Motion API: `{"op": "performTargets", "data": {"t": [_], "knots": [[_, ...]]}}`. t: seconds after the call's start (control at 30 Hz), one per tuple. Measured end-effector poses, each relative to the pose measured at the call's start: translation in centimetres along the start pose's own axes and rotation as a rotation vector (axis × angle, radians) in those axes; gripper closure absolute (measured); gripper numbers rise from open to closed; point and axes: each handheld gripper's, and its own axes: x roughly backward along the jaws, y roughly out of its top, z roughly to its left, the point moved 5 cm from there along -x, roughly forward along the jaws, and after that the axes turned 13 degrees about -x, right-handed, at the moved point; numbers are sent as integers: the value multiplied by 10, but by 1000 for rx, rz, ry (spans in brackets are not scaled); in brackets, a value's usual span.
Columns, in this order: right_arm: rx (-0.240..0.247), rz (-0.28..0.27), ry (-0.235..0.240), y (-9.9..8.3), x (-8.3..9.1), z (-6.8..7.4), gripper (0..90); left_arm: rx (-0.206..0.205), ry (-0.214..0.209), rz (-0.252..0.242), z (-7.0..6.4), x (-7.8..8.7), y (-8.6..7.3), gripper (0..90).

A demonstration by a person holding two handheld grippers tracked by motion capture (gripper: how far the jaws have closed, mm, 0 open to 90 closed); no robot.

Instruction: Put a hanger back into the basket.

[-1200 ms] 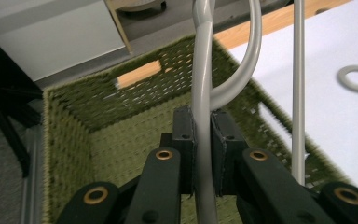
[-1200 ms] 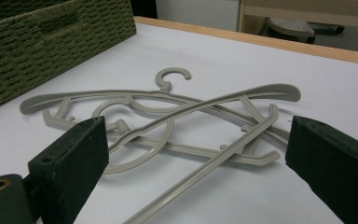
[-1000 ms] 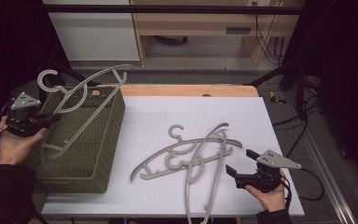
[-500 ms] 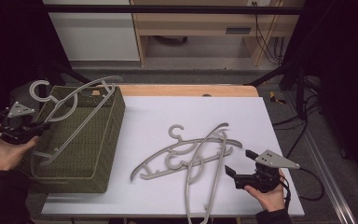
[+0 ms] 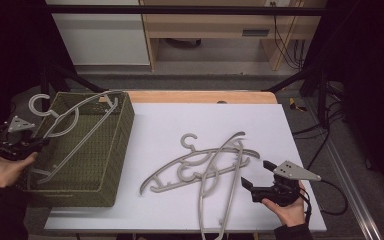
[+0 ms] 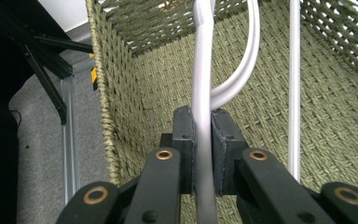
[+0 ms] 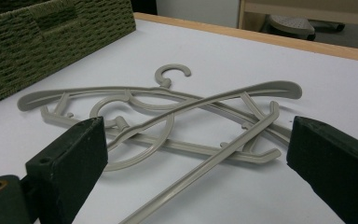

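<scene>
A grey plastic hanger (image 5: 80, 140) lies tilted across the open top of the green woven basket (image 5: 80, 192), hook past its far left corner. My left gripper (image 5: 41, 143) is shut on that hanger's near end at the basket's left rim. In the left gripper view the jaws pinch the grey bar (image 6: 203, 84) over the basket's woven inside (image 6: 270, 107). Several more grey hangers (image 5: 207, 162) lie crossed on the white table (image 5: 180, 120). My right gripper (image 5: 256, 173) stands open just right of that pile, and the hangers (image 7: 168, 109) lie ahead of its spread jaws.
The basket stands at the table's left end, and its corner (image 7: 51, 37) shows at the far left of the right gripper view. A wooden strip (image 5: 200, 96) runs along the table's far edge. Dark frame posts and cables (image 5: 325, 130) stand off the right side.
My left gripper has carried the held hanger left and towards the near side, lowering it onto the basket. The right gripper and the pile have not moved.
</scene>
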Motion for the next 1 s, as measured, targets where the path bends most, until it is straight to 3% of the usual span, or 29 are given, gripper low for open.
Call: {"op": "performTargets", "data": {"t": [0.13, 0.3, 0.57, 0.7, 0.8, 0.83, 1.0], "knots": [[1, 2, 0, 0, 0, 0, 54, 8, -5, 15, 0, -5, -4, 814], [2, 7, 4, -1, -1, 0, 53, -40, 5, 88, -7, -16, -9, 815], [3, 9, 3, -1, -2, 0, 54, -45, -42, 148, -21, -37, -14, 812], [0, 8, 4, -1, -1, 1, 54, 6, -84, 174, -23, -43, -17, 806], [0, 8, 4, -1, -1, 0, 55, 41, -81, 178, -21, -41, -20, 784], [3, 10, 3, -1, -2, 0, 55, 51, -75, 172, -19, -39, -21, 729], [1, 10, 0, -1, -2, 1, 55, 114, -72, 51, -13, -16, -13, 674]]}}
